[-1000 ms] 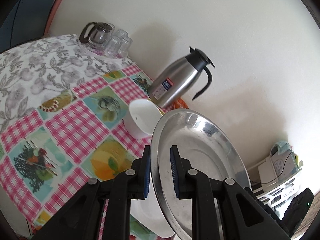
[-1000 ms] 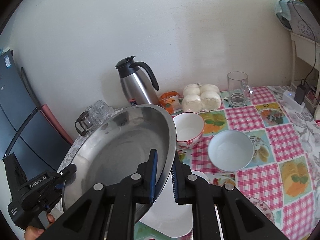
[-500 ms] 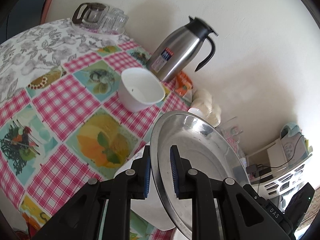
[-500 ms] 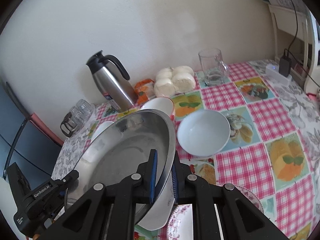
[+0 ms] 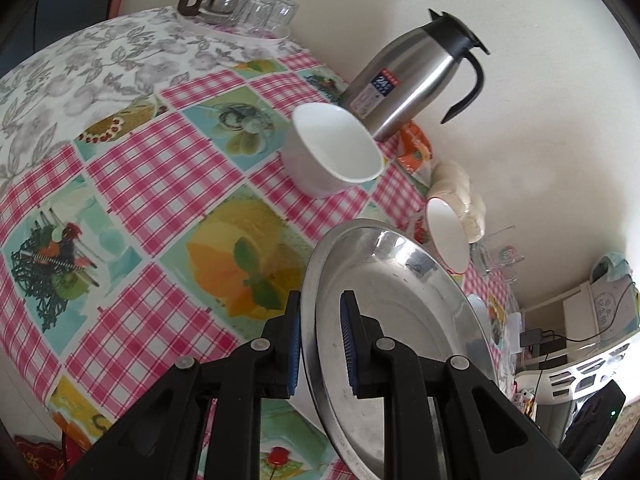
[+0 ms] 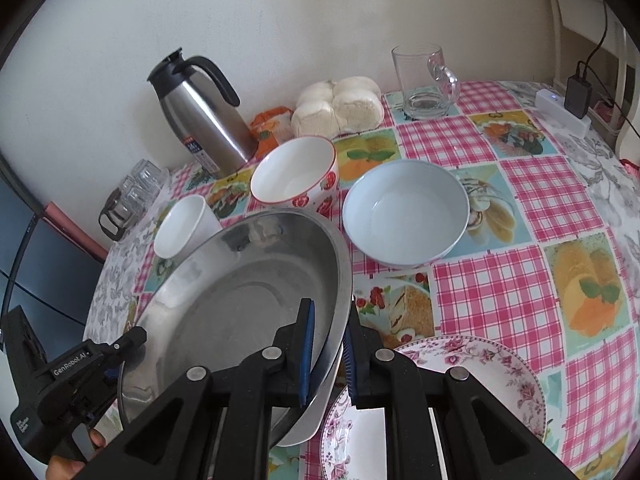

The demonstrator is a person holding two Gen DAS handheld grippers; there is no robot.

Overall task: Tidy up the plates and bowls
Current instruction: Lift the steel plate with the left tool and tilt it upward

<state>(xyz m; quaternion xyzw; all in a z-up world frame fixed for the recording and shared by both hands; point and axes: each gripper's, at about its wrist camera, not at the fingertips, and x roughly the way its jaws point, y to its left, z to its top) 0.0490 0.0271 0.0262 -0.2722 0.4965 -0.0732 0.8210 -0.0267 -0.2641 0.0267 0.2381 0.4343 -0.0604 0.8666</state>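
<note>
over the bench: steel plate (image 6: 240, 300) held tilted between both grippers, a white plate just under it.
left gripper (image 5: 320, 344): jaws pinching the near-left rim.
right gripper (image 6: 328, 356): jaws pinching the right rim.
done: nothing visibly stacked.
left: red-rimmed bowl (image 6: 296, 172), pale blue bowl (image 6: 404, 212), white cup (image 6: 184, 224), floral plate (image 6: 480, 376) lie apart.

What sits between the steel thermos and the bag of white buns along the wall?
In the right wrist view, an orange snack packet sits between the steel thermos and the white buns.
</note>
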